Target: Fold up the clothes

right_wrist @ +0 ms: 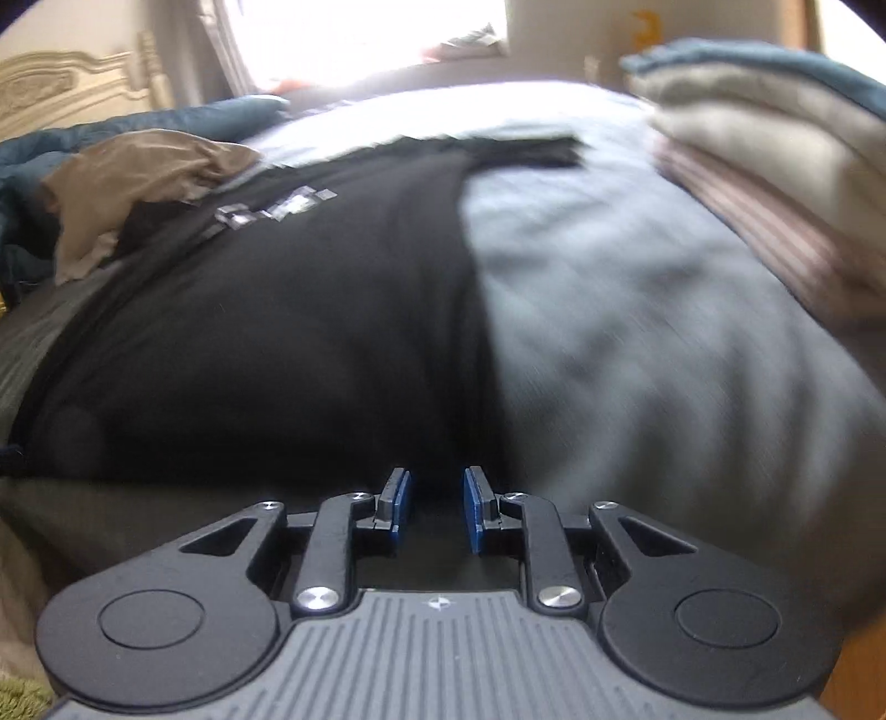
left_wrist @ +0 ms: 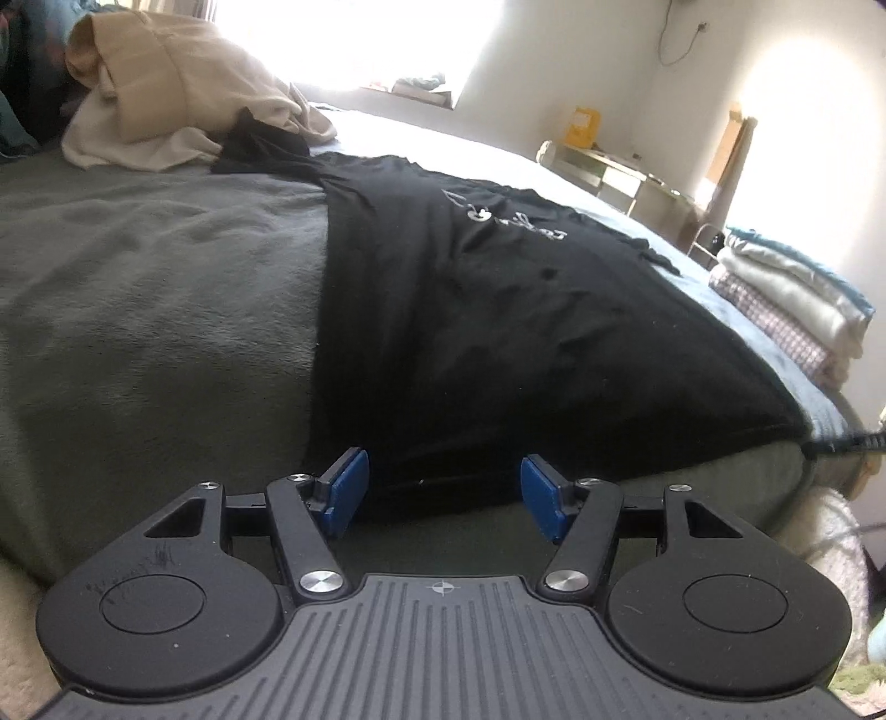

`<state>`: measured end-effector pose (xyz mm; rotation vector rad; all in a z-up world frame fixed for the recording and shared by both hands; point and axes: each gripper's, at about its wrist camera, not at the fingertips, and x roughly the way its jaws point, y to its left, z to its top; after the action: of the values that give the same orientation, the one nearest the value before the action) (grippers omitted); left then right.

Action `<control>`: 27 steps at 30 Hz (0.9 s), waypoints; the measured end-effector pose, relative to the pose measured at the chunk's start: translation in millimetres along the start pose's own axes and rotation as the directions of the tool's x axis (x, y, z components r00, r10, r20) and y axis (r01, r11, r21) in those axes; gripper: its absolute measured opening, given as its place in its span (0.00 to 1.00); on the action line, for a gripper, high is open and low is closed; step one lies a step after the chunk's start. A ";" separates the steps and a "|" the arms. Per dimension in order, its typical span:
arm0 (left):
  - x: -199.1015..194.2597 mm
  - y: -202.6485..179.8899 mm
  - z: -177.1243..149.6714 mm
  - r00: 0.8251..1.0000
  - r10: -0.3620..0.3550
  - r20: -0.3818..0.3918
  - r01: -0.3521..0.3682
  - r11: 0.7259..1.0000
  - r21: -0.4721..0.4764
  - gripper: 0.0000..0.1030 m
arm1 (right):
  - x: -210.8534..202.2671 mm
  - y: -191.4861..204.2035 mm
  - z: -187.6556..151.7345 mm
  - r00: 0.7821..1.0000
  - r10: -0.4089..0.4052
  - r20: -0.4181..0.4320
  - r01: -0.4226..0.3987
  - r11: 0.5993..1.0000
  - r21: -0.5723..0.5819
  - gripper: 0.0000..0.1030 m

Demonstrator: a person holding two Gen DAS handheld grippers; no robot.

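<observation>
Left tool [left_wrist: 443, 493] angled downward, jaws wide apart — right tool [right_wrist: 437, 507] steeper, jaws narrowly parted.

You are working in a home bedroom. A bed [left_wrist: 138, 288] with a grey blanket and pale blue sheet fills both views; its carved headboard [right_wrist: 66, 99] stands at the far left corner. Loose beige laundry [left_wrist: 166, 94] lies near the bed's far edge, folded linens [left_wrist: 792, 299] at its right edge. Beyond stand a bright window [left_wrist: 354, 39] and a small desk [left_wrist: 614, 171].
</observation>
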<state>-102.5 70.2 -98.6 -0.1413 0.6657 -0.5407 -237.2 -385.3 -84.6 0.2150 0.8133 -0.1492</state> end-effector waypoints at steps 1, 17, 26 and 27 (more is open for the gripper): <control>-5.9 -0.4 1.7 1.000 -0.004 0.016 0.004 1.000 0.001 0.59 | -7.4 -2.3 -3.8 1.000 -0.022 0.003 0.022 1.000 0.016 0.22; 3.5 -25.6 31.6 0.992 -0.043 0.120 0.045 0.999 -0.022 0.60 | 10.4 85.2 23.6 0.967 0.116 0.227 -0.135 0.988 0.070 0.55; -2.9 -24.6 25.8 0.991 -0.034 0.128 0.042 0.997 -0.063 0.64 | -15.8 79.3 16.4 0.954 0.009 0.301 -0.050 0.990 0.130 0.95; -3.1 -24.3 25.8 0.991 -0.035 0.128 0.044 0.997 -0.068 0.64 | -19.3 80.5 16.3 0.946 -0.002 0.324 -0.042 0.991 0.127 0.99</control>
<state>-99.0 49.9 -69.6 -0.2542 0.5595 -0.5417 -221.6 -310.4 -48.8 0.3149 0.4738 -0.2137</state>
